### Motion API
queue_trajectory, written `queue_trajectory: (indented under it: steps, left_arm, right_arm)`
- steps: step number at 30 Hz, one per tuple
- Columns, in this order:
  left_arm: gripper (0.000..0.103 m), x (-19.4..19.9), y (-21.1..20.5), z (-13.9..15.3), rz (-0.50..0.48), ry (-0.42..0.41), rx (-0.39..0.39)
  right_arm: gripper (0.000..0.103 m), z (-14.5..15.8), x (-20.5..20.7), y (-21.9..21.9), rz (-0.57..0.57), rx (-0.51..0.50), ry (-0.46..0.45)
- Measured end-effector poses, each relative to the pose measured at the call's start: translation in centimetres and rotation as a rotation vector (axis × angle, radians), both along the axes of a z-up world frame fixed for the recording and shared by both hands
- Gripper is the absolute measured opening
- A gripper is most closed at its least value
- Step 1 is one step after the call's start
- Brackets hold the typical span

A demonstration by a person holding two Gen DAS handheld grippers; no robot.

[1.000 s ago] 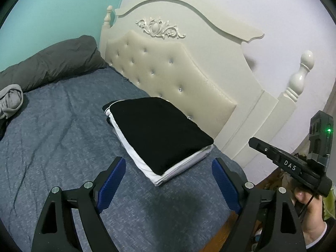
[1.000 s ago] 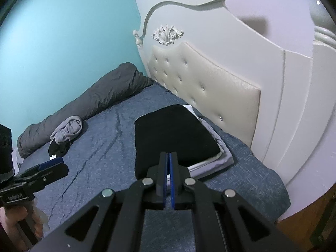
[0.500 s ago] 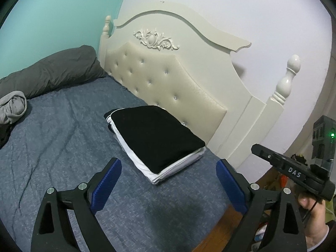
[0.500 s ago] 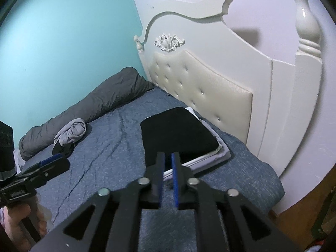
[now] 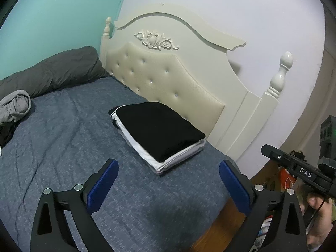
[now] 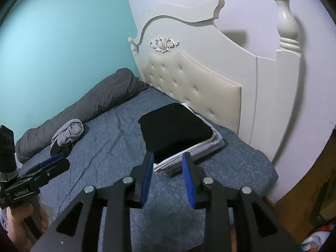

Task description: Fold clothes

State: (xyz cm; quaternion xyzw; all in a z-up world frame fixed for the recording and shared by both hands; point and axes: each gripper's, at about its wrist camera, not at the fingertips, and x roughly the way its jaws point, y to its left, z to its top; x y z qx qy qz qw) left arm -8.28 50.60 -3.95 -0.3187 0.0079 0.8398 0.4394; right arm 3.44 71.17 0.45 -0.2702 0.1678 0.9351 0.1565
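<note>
A folded stack of clothes [image 5: 159,126] lies on the blue bed [image 5: 63,142] close to the headboard, a black garment on top and white ones beneath. My left gripper [image 5: 168,166] hovers short of the stack. Its jaws are wide and still opening, with nothing between them. In the right wrist view the same stack [image 6: 176,128] lies just beyond my right gripper [image 6: 168,157]. Its jaws are partly apart and opening, empty, clear of the cloth. A crumpled grey garment [image 5: 15,105] [image 6: 69,132] lies further left on the bed.
A rolled dark grey duvet [image 5: 52,71] runs along the teal wall. The cream tufted headboard [image 5: 168,79] and its post [image 5: 281,75] stand behind the stack. The bed's corner and wooden floor [image 6: 294,197] are at the lower right. A hand [image 5: 319,216] holds the other gripper there.
Both grippers have drawn back from the stack, which now looks smaller. The right jaws went from shut to partly open. The left jaws spread a little wider.
</note>
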Motion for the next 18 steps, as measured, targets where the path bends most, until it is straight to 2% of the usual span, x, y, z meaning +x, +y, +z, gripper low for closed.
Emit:
queue_trajectory:
  steps: [10,18]
  left_arm:
    - [0.103,1.1,-2.0,0.7,-0.007,0.02,0.012]
    - [0.103,2.2,-3.0,1.4,-0.015,0.037,0.022]
  right_arm:
    - [0.05,0.7,2.0,-2.7,0.008,0.02,0.015]
    - [0.052,1.1,3.5,-3.8,0.0,0.018,0.033]
